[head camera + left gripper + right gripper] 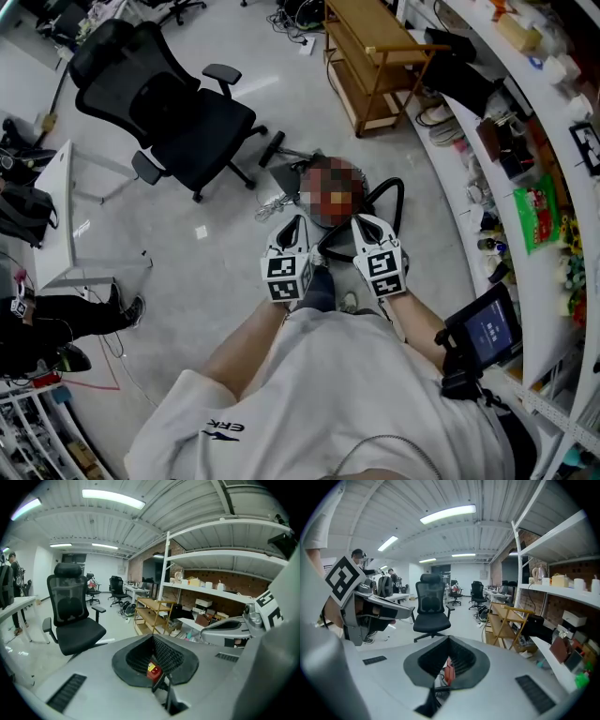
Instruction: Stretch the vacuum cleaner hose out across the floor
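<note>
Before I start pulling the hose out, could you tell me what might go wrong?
1. The hose lies curled close to the white shelving; dragged along it, the hose might catch on the lower shelves.
2. Loose cables and the office chair occupy the open floor, so the hose could tangle in the cables or hook a chair leg.

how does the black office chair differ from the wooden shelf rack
The office chair is black, padded and mesh-backed, with armrests; the wooden shelf rack is a light brown open frame with flat shelves. The office chair stands out on the open floor on a star base; the wooden shelf rack stands on straight legs close to the white wall shelving. Both stand upright on the grey floor.
</note>
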`<action>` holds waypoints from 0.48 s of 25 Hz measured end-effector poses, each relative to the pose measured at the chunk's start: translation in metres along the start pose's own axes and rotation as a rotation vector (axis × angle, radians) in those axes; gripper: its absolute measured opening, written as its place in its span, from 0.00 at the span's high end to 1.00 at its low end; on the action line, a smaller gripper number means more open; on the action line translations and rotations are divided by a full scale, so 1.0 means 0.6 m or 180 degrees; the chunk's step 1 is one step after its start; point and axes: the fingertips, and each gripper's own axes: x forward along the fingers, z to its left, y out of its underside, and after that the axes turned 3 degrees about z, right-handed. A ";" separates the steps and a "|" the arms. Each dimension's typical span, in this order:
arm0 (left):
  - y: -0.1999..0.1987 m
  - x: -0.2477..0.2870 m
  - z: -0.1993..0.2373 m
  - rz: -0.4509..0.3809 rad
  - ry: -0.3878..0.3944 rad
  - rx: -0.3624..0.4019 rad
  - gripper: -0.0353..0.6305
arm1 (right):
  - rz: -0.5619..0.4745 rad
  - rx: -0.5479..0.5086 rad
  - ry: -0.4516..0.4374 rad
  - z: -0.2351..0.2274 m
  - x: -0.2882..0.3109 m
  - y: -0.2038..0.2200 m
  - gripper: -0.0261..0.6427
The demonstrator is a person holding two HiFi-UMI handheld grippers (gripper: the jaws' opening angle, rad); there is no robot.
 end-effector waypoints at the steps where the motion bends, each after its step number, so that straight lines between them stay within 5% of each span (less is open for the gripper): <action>1: -0.002 0.017 0.009 0.0032 0.0014 -0.0006 0.94 | 0.0043 0.0008 0.0013 -0.008 0.017 0.000 0.97; 12: 0.011 0.188 0.096 0.0411 0.0153 -0.0084 0.94 | 0.0454 0.0050 0.0040 -0.082 0.186 0.019 0.96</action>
